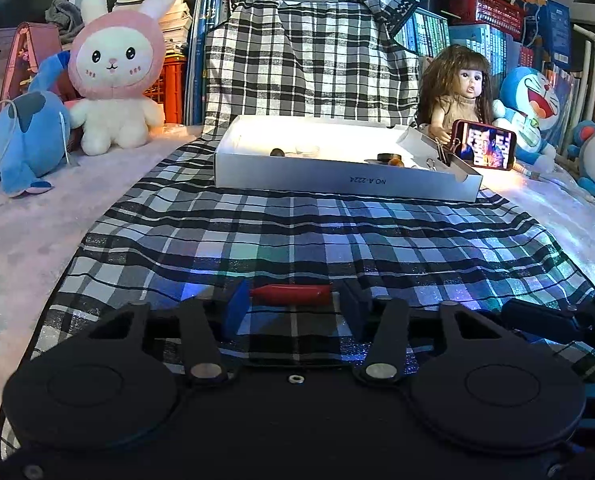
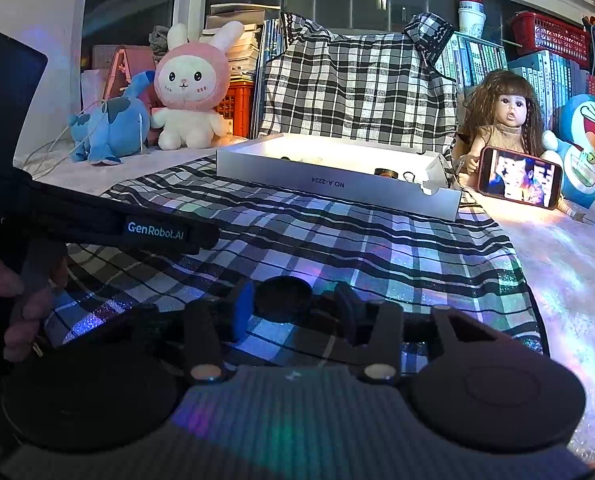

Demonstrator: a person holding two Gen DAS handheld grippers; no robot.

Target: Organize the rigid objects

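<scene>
My left gripper (image 1: 292, 300) is shut on a red cylindrical object (image 1: 291, 294), held crosswise between its blue pads just above the plaid cloth (image 1: 297, 232). My right gripper (image 2: 293, 306) is shut on a dark round object (image 2: 283, 300), held low over the same cloth (image 2: 337, 248). A shallow white box (image 1: 337, 178) lies ahead at the far end of the cloth, with several small dark items inside; it also shows in the right wrist view (image 2: 337, 188). The left gripper's body (image 2: 97, 224) crosses the left of the right wrist view.
A pink-hooded bunny plush (image 1: 115, 76) and a blue plush (image 1: 21, 140) sit at the back left. A doll (image 1: 459, 92) holding a lit phone (image 1: 483, 145) and a Doraemon plush (image 1: 531, 108) sit at the back right. Books and baskets line the back.
</scene>
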